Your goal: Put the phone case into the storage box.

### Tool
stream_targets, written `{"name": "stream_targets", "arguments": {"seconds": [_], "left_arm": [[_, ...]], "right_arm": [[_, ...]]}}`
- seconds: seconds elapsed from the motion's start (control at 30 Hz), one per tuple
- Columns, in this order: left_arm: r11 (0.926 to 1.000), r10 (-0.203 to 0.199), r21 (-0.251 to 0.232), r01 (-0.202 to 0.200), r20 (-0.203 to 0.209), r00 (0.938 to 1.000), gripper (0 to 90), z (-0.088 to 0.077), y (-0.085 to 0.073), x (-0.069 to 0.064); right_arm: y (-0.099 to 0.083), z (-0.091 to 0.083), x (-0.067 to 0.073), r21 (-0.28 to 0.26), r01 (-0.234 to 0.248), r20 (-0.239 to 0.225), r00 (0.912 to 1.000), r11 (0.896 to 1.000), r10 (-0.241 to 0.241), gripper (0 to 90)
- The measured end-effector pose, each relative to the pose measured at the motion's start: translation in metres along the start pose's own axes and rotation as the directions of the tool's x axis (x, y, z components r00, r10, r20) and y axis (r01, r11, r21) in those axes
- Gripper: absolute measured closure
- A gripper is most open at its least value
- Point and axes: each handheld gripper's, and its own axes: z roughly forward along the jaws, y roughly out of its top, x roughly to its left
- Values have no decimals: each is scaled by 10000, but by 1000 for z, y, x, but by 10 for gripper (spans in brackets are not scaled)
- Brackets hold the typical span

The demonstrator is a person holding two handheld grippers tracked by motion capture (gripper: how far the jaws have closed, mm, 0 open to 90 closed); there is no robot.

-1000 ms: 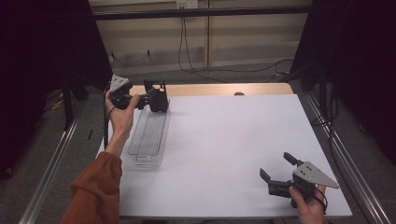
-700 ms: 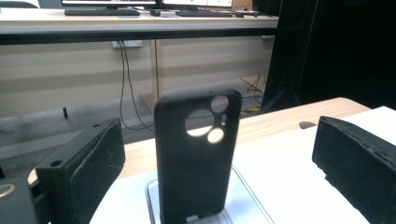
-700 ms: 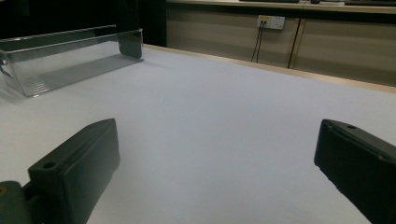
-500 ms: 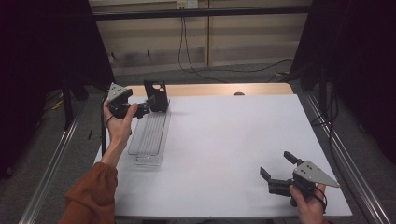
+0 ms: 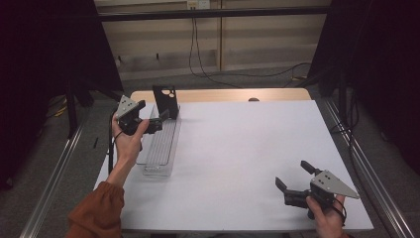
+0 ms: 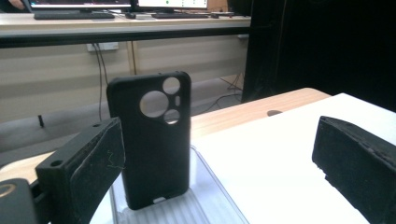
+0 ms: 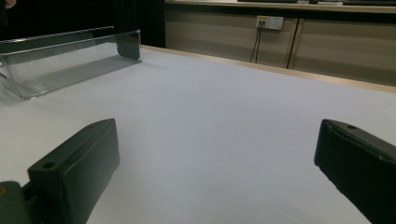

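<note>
Two hand-held grippers are at work over the white worktop (image 5: 237, 148), and both stand spread with nothing between their jaws. The left hand-held gripper (image 5: 161, 119) hangs at the far left of the worktop, above the far end of a clear plastic tray (image 5: 159, 146), and its jaws point at a black phone case (image 5: 166, 101) that stands upright at that end. The right hand-held gripper (image 5: 292, 181) sits low near the front right corner, well apart from the tray and the case.

From above, the phone case reads as a small dark slab with two pale holes. The left gripper view brings it close: the phone case (image 6: 152, 140) is seen from its back, with one large round camera opening, two smaller ones and a small slot beside them, and its lower edge rests inside the ribbed floor of the tray (image 6: 205, 205). It stands just beyond the jaw at the left of that view and whether the pad touches it I cannot tell.

The right gripper view looks across bare worktop to the tray (image 7: 65, 65) from the side, showing its low transparent walls.

A wooden strip edges the worktop's far side. Beyond it run a pale wall with a socket and hanging cables, with black curtains at both sides.
</note>
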Motion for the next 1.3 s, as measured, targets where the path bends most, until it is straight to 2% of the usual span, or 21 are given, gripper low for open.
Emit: {"name": "stream_targets", "arguments": {"seconds": [0.23,0.33,0.57,0.97,1.3], "left_arm": [[10000,-92,-6,92,218,9997,26,-9,-6,-4],[10000,48,25,-49,267,9996,25,-14,-8,-7],[9998,83,-206,-75,437,9990,26,-27,-13,-12],[9991,116,-410,-107,225,9997,24,-50,-20,-13],[9991,177,-379,-177,-6,9998,23,-70,-32,-12]], "right_arm": [[1,-1,0,-25,6,40,10000,10000,-6,0],[1,-1,1,-23,22,66,10000,10000,-22,0],[2,0,2,-80,65,83,9999,9999,-64,0],[3,-1,1,-153,25,198,9998,9999,-22,0],[3,-2,1,-134,43,208,9998,9999,-41,0]]}}
